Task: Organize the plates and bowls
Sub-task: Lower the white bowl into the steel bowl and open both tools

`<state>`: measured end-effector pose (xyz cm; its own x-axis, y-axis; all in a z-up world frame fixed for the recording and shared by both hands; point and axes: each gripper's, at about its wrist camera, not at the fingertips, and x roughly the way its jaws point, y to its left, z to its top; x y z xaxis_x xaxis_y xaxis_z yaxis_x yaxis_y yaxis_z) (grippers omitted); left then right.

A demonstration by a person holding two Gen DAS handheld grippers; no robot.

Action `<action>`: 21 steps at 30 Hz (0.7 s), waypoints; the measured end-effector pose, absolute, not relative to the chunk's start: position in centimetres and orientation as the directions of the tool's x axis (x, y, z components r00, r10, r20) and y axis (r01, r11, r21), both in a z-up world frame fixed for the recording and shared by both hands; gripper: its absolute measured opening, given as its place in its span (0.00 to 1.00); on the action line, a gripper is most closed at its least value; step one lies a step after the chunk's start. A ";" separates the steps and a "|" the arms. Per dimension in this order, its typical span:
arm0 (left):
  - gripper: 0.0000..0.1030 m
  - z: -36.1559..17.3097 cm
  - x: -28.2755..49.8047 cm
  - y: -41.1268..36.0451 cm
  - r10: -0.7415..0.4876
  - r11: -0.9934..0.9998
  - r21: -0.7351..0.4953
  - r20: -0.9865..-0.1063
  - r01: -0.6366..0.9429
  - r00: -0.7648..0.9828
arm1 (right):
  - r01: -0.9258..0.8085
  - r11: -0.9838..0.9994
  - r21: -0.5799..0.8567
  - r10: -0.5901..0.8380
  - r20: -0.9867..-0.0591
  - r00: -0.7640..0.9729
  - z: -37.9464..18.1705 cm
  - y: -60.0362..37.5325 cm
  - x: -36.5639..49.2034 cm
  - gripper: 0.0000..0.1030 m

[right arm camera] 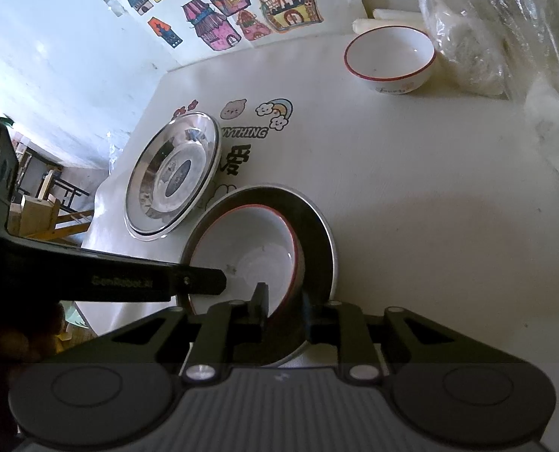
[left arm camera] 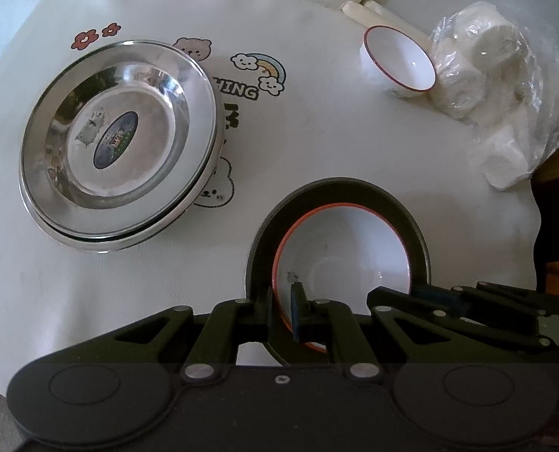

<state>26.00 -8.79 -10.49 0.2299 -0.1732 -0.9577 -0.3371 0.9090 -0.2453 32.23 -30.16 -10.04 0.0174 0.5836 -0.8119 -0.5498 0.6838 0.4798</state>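
Observation:
A white bowl [left arm camera: 347,256] with a red rim and dark outside sits inside a dark plate [left arm camera: 354,192] near the table's front. My left gripper [left arm camera: 284,309] is shut on the bowl's near-left rim, one finger inside and one outside. My right gripper [left arm camera: 422,295] reaches the bowl's right rim. In the right wrist view, the right gripper [right arm camera: 285,305] straddles the wall of the bowl [right arm camera: 253,248], pads against it, over the dark plate [right arm camera: 317,226]. The left gripper [right arm camera: 219,282] comes in from the left. Whether the bowl rests on the plate or is raised is unclear.
A stack of steel plates [left arm camera: 117,150] [right arm camera: 174,173] lies to the left. A smaller red-rimmed white bowl [left arm camera: 398,62] [right arm camera: 390,60] stands at the back right beside a plastic bag of white rolls [left arm camera: 497,86] [right arm camera: 486,26]. The table edge [right arm camera: 102,188] drops off left.

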 end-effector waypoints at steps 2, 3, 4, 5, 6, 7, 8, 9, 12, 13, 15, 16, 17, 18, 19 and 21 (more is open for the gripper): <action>0.09 -10.5 26.0 -8.8 -0.174 0.908 -0.246 -0.958 -0.339 0.229 | -0.550 0.683 0.481 0.585 -0.811 0.018 -10.0 -30.2 32.2 0.23; 0.09 -10.5 26.0 -8.9 -0.174 0.908 -0.246 -0.958 -0.339 0.229 | -0.550 0.683 0.481 0.586 -0.810 0.019 -10.0 -30.2 32.2 0.23; 0.10 -10.5 26.1 -8.9 -0.174 0.908 -0.246 -0.957 -0.339 0.230 | -0.549 0.683 0.482 0.587 -0.809 0.020 -10.0 -30.3 32.2 0.24; 0.10 -10.5 26.1 -8.9 -0.174 0.908 -0.247 -0.957 -0.339 0.232 | -0.549 0.683 0.482 0.588 -0.808 0.021 -10.0 -30.3 32.2 0.25; 0.11 -10.5 26.1 -8.9 -0.174 0.908 -0.246 -0.957 -0.338 0.231 | -0.547 0.683 0.484 0.590 -0.807 0.023 -10.0 -30.3 32.2 0.25; 0.11 -10.5 26.0 -8.8 -0.173 0.908 -0.246 -0.957 -0.338 0.232 | -0.547 0.682 0.485 0.591 -0.806 0.023 -10.0 -30.3 32.2 0.25; 0.12 -10.5 26.0 -8.8 -0.172 0.908 -0.246 -0.957 -0.338 0.232 | -0.548 0.682 0.484 0.592 -0.806 0.024 -9.9 -30.4 32.2 0.25; 0.12 -10.4 26.0 -8.8 -0.171 0.909 -0.245 -0.957 -0.338 0.234 | -0.549 0.681 0.484 0.592 -0.805 0.025 -9.9 -30.4 32.2 0.25; 0.17 -9.9 26.0 -8.8 -0.165 0.911 -0.242 -0.956 -0.335 0.242 | -0.552 0.679 0.483 0.595 -0.803 0.030 -9.8 -30.6 32.1 0.26; 0.20 -9.6 26.0 -8.8 -0.163 0.912 -0.242 -0.955 -0.331 0.249 | -0.553 0.679 0.483 0.597 -0.802 0.033 -9.6 -30.6 32.0 0.28; 0.21 -9.1 26.0 -8.7 -0.165 0.911 -0.252 -0.948 -0.327 0.271 | -0.557 0.673 0.486 0.606 -0.794 0.039 -9.3 -30.9 32.0 0.32; 0.23 -8.7 25.9 -8.6 -0.175 0.907 -0.267 -0.942 -0.326 0.286 | -0.557 0.669 0.492 0.613 -0.789 0.038 -9.2 -31.0 32.0 0.34; 0.24 -8.5 26.0 -8.6 -0.180 0.904 -0.277 -0.938 -0.326 0.297 | -0.556 0.666 0.498 0.618 -0.785 0.036 -9.1 -31.1 32.0 0.35; 0.27 -8.2 26.0 -8.5 -0.180 0.903 -0.281 -0.935 -0.325 0.307 | -0.554 0.663 0.503 0.623 -0.781 0.037 -9.0 -31.3 32.0 0.36; 0.29 -8.0 26.0 -8.5 -0.179 0.903 -0.284 -0.931 -0.323 0.317 | -0.553 0.661 0.507 0.629 -0.777 0.039 -8.9 -31.5 32.1 0.36; 0.33 -7.6 26.2 -8.5 -0.177 0.902 -0.289 -0.926 -0.322 0.334 | -0.549 0.657 0.517 0.641 -0.766 0.044 -8.7 -31.9 32.2 0.38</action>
<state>26.18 -8.45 -7.60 0.3336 -0.1774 -0.9259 -0.3222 0.9016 -0.2888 32.24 -31.90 -8.66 0.0443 0.6409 -0.7664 -0.5486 0.6567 0.5174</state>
